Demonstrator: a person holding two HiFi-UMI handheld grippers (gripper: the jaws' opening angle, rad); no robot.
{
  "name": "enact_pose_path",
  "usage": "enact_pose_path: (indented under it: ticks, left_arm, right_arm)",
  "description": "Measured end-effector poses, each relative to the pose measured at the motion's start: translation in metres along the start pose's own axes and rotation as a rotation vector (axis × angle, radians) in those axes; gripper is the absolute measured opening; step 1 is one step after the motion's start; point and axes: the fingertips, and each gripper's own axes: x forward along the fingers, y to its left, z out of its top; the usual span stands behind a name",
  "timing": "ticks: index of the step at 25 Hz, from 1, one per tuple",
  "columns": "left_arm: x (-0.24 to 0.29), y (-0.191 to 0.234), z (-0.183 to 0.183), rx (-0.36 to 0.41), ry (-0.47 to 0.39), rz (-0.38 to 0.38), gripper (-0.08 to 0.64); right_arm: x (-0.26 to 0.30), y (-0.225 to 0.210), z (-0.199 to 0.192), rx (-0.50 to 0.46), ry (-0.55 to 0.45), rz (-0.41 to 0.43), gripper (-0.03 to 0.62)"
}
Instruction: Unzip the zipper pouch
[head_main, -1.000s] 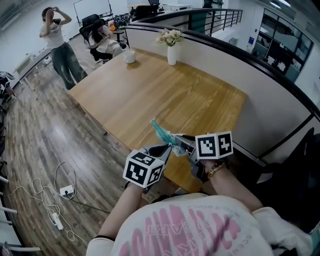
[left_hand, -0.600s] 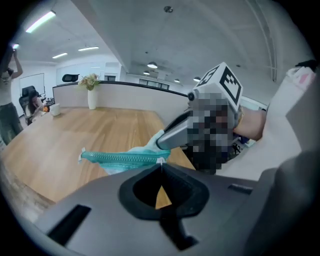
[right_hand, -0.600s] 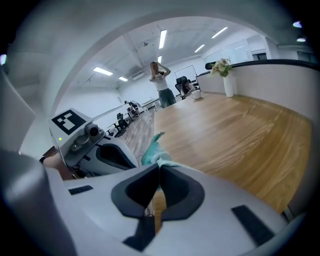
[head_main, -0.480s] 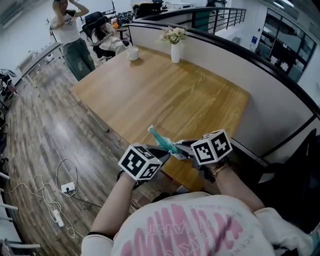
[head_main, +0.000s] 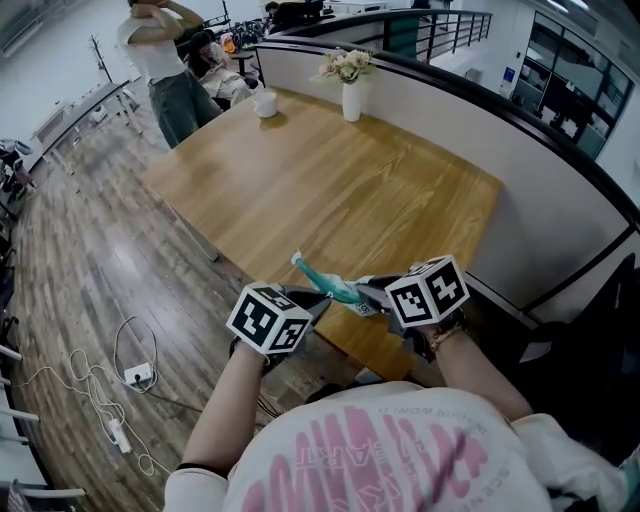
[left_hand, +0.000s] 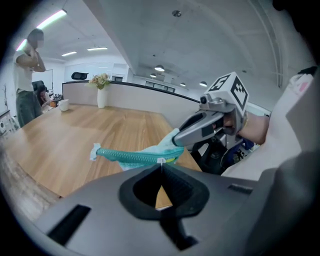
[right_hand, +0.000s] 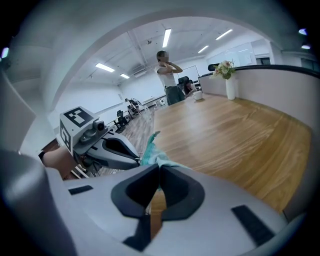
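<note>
**Both tools on the pouch, zipper yet to run.** In the lower centre of the head view, you hold the teal zipper pouch (head_main: 325, 282) in the air between both tools, over the near edge of the wooden table (head_main: 330, 180). Your left gripper (left_hand: 161, 169) has its jaws pinched together on what looks like the small white zipper pull (left_hand: 161, 161). Your right gripper (right_hand: 159, 169), jaws likewise closed, clamps the pouch's fabric just beside it.

The zipper line appears closed along most of its length, so the unzipping seems barely begun. The hold on the pull is slight. Draw it at an angle to the teeth and it may slip from the pads, or the slider may jam. If the right grip on the thin fabric gives, the pouch will follow the pull instead of opening.

Farther up the frame, a white cup (head_main: 265, 104) and a vase of flowers (head_main: 350, 98) stand at the table's far end. A person (head_main: 165, 60) stands at upper left.
</note>
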Motion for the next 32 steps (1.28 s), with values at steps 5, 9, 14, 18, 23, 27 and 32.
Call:
enact_pose_path:
  ticks: [5,9,14,18,23,27,32]
  left_arm:
    - [-0.002,0.006,0.0,-0.017,-0.011,0.002,0.004]
    - [-0.006,0.013,0.0,-0.017,-0.022,0.022,0.005]
    - [-0.009,0.017,0.0,-0.019,-0.038,0.03,0.005]
    - [-0.013,0.025,0.0,-0.039,-0.053,0.047,0.005]
    - [-0.018,0.032,-0.003,-0.047,-0.061,0.067,0.005]
    - [-0.021,0.036,-0.004,-0.048,-0.063,0.069,0.005]
    - [-0.025,0.046,-0.007,-0.067,-0.073,0.093,0.005]
  right_arm:
    - [-0.001,-0.003,0.001,0.004,-0.004,-0.008,0.008]
    - [-0.002,-0.005,0.002,0.016,-0.01,-0.013,0.008]
    - [-0.002,-0.008,0.002,0.038,-0.019,-0.011,0.008]
    - [-0.003,-0.013,0.002,0.045,-0.024,-0.022,0.008]
    - [-0.003,-0.016,0.002,0.049,-0.027,-0.033,0.008]
    - [-0.001,-0.014,0.005,0.053,-0.032,-0.03,0.008]
    - [-0.001,-0.019,0.004,0.064,-0.036,-0.044,0.008]
